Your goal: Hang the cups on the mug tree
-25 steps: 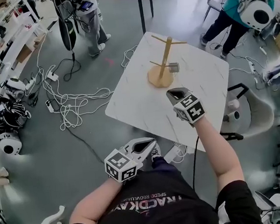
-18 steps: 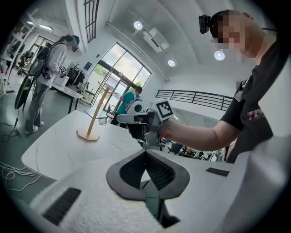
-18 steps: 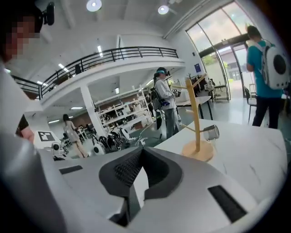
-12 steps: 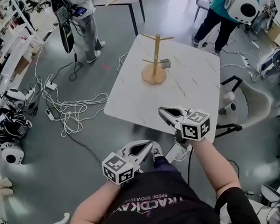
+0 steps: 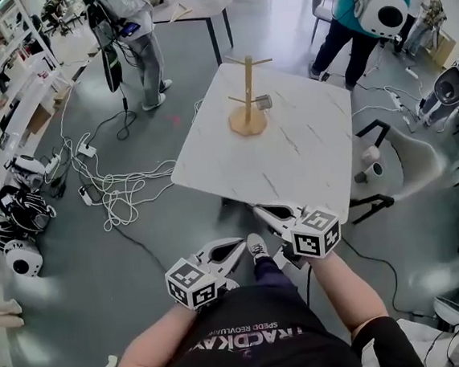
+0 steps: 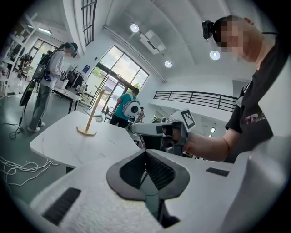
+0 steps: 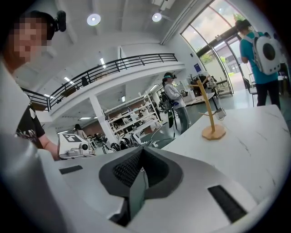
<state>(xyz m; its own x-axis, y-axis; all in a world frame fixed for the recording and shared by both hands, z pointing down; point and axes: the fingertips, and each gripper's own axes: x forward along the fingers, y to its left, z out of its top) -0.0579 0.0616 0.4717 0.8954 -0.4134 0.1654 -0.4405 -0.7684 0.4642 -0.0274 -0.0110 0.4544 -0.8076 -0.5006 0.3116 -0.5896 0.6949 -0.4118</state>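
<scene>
Head view: the mug tree (image 5: 247, 96) stands at the far end of the white table (image 5: 300, 160), with a small cup (image 5: 263, 101) on a lower peg. Cables (image 5: 112, 182) lie on the floor to the left. The left gripper (image 5: 234, 246) and right gripper (image 5: 263, 212) are held just off the table's near edge, close to the torso.

Left gripper view: fingers closed, nothing between them.

Right gripper view: fingers closed and empty, aimed across the table.

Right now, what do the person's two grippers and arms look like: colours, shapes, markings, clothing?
The left gripper and right gripper are pale grey, each tapering into two jaws lined with dark ribbed pads. Each carries a cube with black-and-white square markers. The person wears a black short-sleeved T-shirt.
</scene>
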